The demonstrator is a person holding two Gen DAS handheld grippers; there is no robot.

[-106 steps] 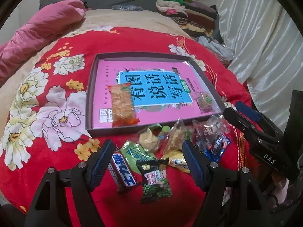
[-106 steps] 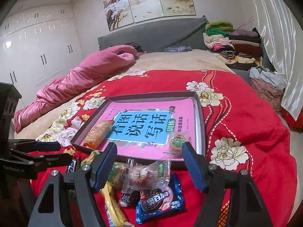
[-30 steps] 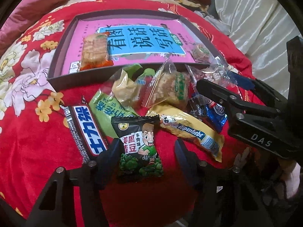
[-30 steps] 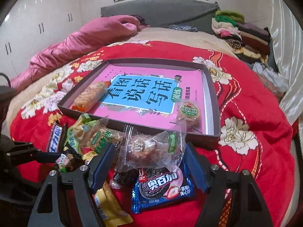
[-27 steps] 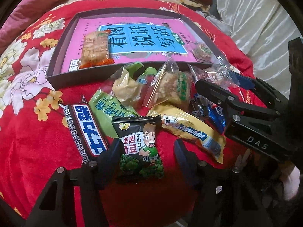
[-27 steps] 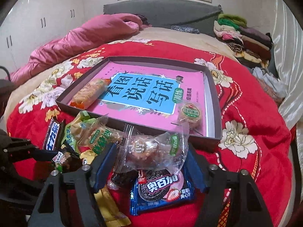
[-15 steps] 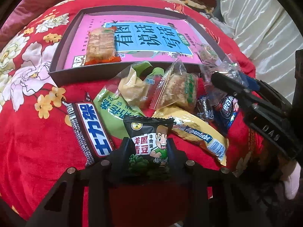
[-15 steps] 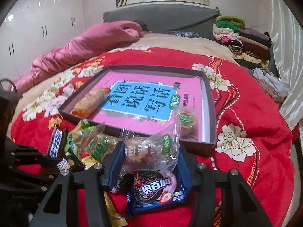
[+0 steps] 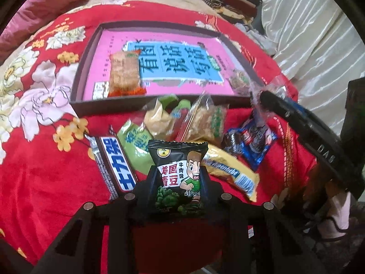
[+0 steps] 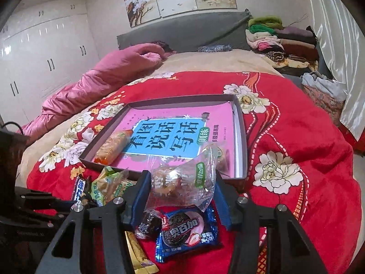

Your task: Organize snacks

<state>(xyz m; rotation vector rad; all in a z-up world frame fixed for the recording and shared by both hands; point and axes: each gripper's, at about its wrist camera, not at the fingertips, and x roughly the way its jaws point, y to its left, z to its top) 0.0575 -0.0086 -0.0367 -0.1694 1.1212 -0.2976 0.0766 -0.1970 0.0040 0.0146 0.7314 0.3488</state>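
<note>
Snacks are gripped in both claws, a black green-pea packet (image 9: pixel 179 178) in the left gripper (image 9: pixel 179 182) and a clear crinkly pastry bag (image 10: pixel 182 182) in the right gripper (image 10: pixel 181 189), with the shallow dark tray (image 10: pixel 241 137) lying just beyond, nearer the right.

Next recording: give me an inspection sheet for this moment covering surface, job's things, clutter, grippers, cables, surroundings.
Surface: red floral bedspread on a bed.
Job's things: dark shallow tray lined with a pink book, holding an orange-ended cracker pack and a small round cake; loose snacks before it include a Snickers bar, a yellow bar and a blue Oreo packet.
Clutter: nothing seen.
Grippers: left gripper closing on a black green-pea packet; right gripper shut on a clear pastry bag.
Cables: thin dark wire at left edge.
Surroundings: pink quilt, folded clothes, white wardrobe, curtain.
</note>
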